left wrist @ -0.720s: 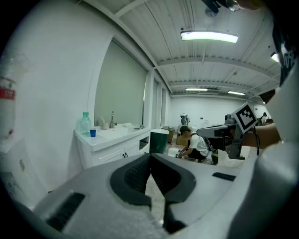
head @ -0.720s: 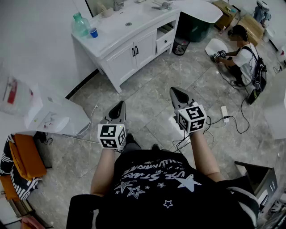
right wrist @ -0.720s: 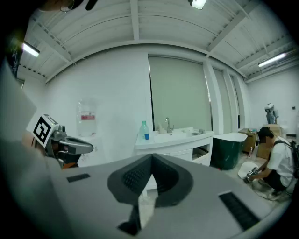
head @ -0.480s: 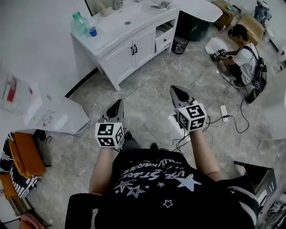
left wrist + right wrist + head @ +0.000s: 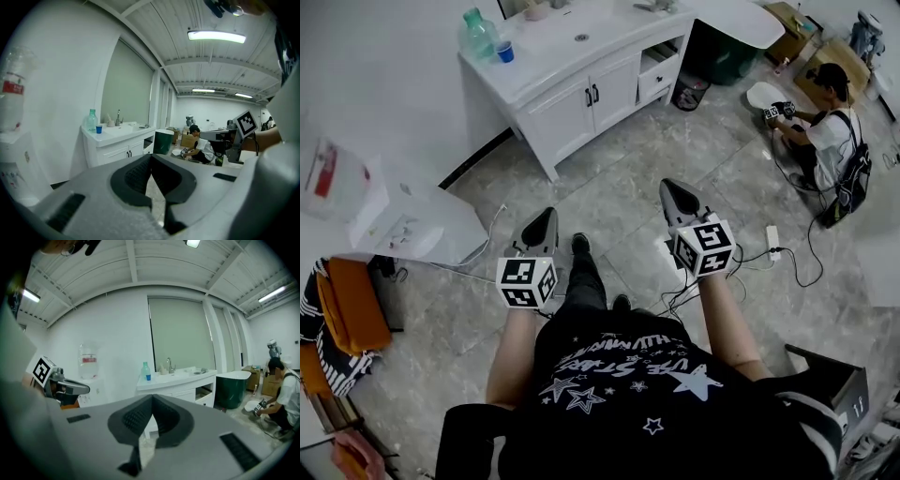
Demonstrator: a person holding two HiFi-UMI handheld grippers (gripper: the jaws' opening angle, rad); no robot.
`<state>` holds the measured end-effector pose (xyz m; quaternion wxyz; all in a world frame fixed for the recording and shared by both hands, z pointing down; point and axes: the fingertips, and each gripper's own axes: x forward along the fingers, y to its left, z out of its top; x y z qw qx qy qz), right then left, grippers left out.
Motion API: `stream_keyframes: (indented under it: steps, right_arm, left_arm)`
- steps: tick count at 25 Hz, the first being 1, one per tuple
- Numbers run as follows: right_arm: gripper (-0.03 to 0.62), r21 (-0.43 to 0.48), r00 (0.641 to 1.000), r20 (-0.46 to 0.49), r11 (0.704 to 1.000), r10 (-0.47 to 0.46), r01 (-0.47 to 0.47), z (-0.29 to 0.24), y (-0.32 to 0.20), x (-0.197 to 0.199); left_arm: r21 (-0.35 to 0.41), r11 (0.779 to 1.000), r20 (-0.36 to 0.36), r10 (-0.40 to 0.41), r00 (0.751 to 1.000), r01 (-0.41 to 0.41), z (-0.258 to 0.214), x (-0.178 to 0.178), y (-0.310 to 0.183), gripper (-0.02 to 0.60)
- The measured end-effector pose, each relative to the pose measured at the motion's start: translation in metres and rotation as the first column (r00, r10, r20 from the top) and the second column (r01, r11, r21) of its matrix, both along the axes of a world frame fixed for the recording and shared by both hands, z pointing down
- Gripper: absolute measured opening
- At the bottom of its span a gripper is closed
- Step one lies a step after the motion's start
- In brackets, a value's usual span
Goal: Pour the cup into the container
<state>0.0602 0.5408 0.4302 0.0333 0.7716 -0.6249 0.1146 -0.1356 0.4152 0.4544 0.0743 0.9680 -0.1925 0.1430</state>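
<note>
A small blue cup (image 5: 504, 52) stands on the left end of the white vanity counter (image 5: 553, 56), beside a green plastic bottle (image 5: 477, 33). Both are far ahead across the floor. The cup (image 5: 99, 129) and bottle (image 5: 92, 120) show small in the left gripper view, and the cup (image 5: 148, 377) in the right gripper view as well. My left gripper (image 5: 544, 225) and right gripper (image 5: 675, 195) are held out over the floor. Each is shut and holds nothing. A sink basin (image 5: 581, 23) is set in the counter.
A water dispenser (image 5: 412, 225) stands against the wall at left, with an orange seat (image 5: 352, 319) beside it. A person (image 5: 830, 141) crouches at the far right. A power strip and cables (image 5: 772, 239) lie on the tiles by my right arm. A dark green bin (image 5: 722, 56) stands right of the vanity.
The view has shifted as the wearer steps toward the vanity; a foot now shows forward between the grippers. Both grippers stay shut and keep their places.
</note>
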Motion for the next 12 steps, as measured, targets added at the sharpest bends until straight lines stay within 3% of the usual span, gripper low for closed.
stream_keyframes:
  steps: [2,4,12]
  right_arm:
    - [0.012,0.013,1.000,-0.002,1.000,0.011,-0.011,-0.001,-0.011,0.005]
    - [0.141,0.019,1.000,0.008,1.000,0.002,-0.003,0.000,-0.021,0.008]
    - [0.292,-0.014,1.000,0.008,1.000,-0.025,0.025,0.013,-0.085,0.034]
  left_arm:
    - [-0.010,1.000,-0.017,-0.002,1.000,0.002,0.000,0.005,-0.011,0.011]
    - [-0.010,1.000,-0.021,-0.004,1.000,0.004,0.002,0.011,-0.022,0.011]
    - [-0.004,1.000,-0.027,-0.018,0.999,0.018,0.004,0.039,-0.084,0.011]
